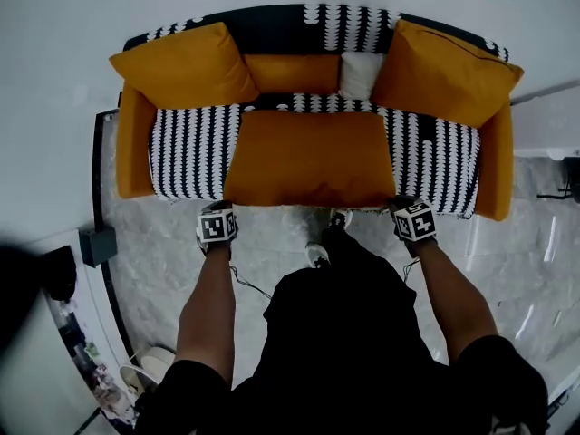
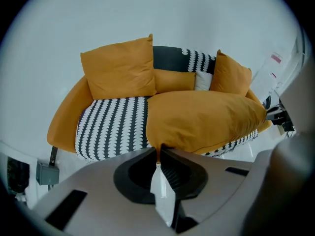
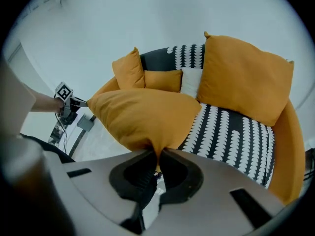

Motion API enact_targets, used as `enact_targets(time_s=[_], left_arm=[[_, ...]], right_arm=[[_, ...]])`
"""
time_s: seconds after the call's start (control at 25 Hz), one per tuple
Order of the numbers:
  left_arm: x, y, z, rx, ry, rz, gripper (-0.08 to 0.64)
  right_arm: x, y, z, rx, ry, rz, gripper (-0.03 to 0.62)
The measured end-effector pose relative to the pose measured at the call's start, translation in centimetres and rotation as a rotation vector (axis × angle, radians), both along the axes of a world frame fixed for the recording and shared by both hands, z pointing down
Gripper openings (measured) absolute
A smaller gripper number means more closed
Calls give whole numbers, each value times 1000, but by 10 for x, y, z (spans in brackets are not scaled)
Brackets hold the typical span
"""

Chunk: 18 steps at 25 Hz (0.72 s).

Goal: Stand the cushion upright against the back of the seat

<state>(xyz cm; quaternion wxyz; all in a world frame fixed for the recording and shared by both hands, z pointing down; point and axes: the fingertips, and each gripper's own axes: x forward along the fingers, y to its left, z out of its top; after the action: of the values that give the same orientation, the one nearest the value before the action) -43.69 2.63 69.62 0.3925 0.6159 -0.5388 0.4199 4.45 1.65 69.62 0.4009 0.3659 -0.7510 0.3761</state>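
A large orange cushion (image 1: 308,157) hangs by its near corners over the middle of the black-and-white patterned seat (image 1: 188,152), its far edge toward the sofa back (image 1: 299,24). My left gripper (image 1: 221,216) is shut on the cushion's near left corner (image 2: 158,149). My right gripper (image 1: 406,208) is shut on its near right corner (image 3: 158,156). In the left gripper view the cushion (image 2: 204,119) bulges above the seat. In the right gripper view the cushion (image 3: 145,114) sags toward the left gripper's marker cube (image 3: 63,91).
Two orange cushions stand at the sofa's back corners (image 1: 186,64) (image 1: 444,72). Between them lie a small orange cushion (image 1: 292,72) and a white one (image 1: 361,75). The person's shoe (image 1: 317,254) rests on the marble floor (image 1: 154,288). A grey box (image 1: 98,245) sits at left.
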Motion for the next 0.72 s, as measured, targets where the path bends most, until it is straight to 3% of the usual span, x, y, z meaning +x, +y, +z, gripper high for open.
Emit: enact_targets(time_s=[0.44, 0.72], left_arm=[[12, -45, -60, 85, 45, -106, 35], [13, -90, -93, 163, 87, -107, 35]], right_arm=[[13, -60, -51, 41, -128, 117, 49], [16, -104, -80, 97, -211, 240, 48]])
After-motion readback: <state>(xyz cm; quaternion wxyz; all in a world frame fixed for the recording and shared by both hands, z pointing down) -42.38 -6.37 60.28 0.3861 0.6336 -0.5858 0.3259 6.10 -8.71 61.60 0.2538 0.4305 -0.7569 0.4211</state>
